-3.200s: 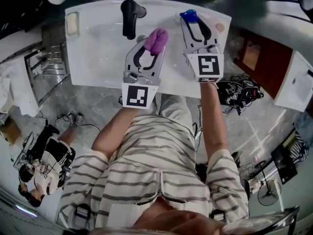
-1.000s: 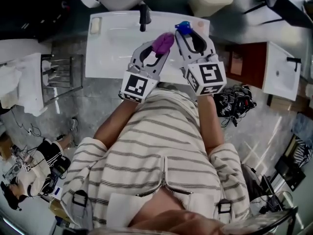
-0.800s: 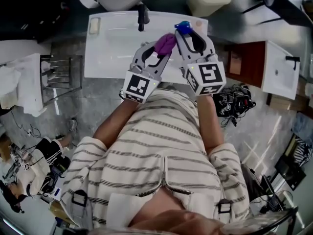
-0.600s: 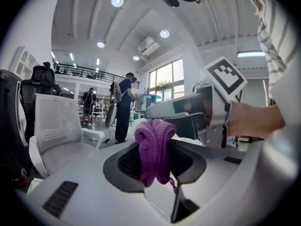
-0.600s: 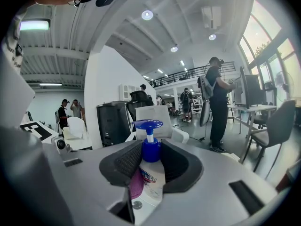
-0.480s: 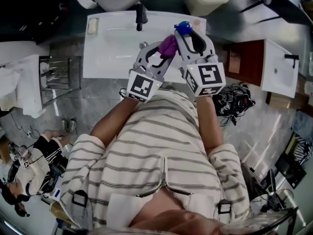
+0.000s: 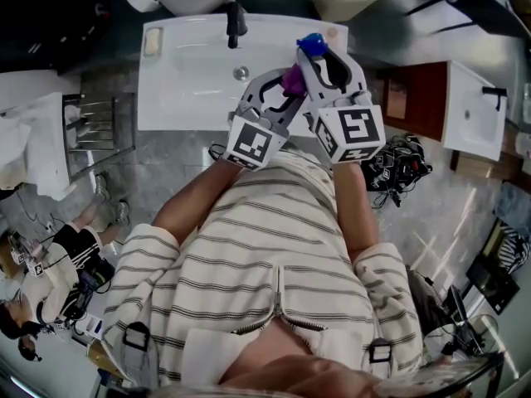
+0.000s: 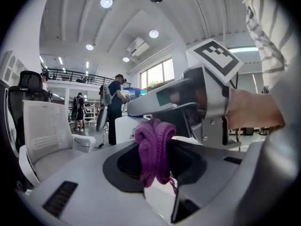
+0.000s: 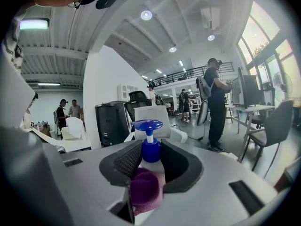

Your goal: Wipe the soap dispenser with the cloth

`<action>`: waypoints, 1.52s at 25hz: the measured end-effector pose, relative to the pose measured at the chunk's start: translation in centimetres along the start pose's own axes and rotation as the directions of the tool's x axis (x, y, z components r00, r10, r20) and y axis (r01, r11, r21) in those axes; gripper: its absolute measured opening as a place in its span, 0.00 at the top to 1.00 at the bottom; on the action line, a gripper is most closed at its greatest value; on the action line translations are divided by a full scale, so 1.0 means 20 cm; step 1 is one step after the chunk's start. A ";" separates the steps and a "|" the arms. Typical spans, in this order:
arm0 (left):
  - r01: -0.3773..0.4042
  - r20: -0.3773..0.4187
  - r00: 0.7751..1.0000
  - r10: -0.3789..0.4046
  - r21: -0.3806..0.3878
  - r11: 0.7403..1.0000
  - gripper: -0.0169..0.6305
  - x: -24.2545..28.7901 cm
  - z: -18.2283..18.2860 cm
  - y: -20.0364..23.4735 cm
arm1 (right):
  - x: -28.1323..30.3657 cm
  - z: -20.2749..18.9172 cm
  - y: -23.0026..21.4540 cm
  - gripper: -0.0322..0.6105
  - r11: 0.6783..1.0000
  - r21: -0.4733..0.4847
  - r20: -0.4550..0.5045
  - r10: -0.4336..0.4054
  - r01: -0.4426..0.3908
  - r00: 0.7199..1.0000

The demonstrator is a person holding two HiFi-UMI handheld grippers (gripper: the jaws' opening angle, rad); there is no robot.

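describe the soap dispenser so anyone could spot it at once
Find the white washbasin at the top of the head view; over its right end the right gripper grips the pale soap dispenser. It alone has a bright blue pump top, unlike the purple knitted cloth beside it.

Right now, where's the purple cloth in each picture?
Head view: purple cloth top middle, just below-left of the blue pump.
Left gripper view: dead centre, pinched in the jaws.
Right gripper view: bottom centre, in front of the soap dispenser.
Landmark: the blue pump, beside the cloth in the head and right gripper views; unclear in the left.
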State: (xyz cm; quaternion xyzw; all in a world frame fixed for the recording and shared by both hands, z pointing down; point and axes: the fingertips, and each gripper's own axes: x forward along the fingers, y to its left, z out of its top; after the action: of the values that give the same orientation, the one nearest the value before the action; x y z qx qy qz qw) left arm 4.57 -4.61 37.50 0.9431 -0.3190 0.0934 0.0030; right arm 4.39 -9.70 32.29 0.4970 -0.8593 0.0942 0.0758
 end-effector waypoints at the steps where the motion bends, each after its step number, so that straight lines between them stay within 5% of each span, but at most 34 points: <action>1: 0.005 0.001 1.000 -0.005 0.003 1.000 0.78 0.01 0.00 -0.01 | 0.00 0.00 0.00 0.75 1.000 0.000 -0.001 0.002 -0.002 1.000; 22: 0.038 -0.048 0.998 -0.038 -0.002 0.999 0.78 0.05 -0.15 -0.05 | -0.09 0.06 -0.04 0.74 0.999 0.053 0.025 -0.013 0.012 1.000; 38: -0.024 -0.060 0.998 0.022 -0.042 0.999 0.78 -0.05 -0.15 0.04 | -0.14 0.05 -0.09 0.74 0.998 0.061 0.022 -0.025 0.023 0.999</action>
State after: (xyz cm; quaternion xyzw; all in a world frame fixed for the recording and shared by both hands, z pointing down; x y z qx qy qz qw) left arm 2.81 -4.53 40.24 0.9360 -0.3315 0.1145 0.0315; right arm 7.36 -8.44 30.94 0.5104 -0.8508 0.1136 0.0523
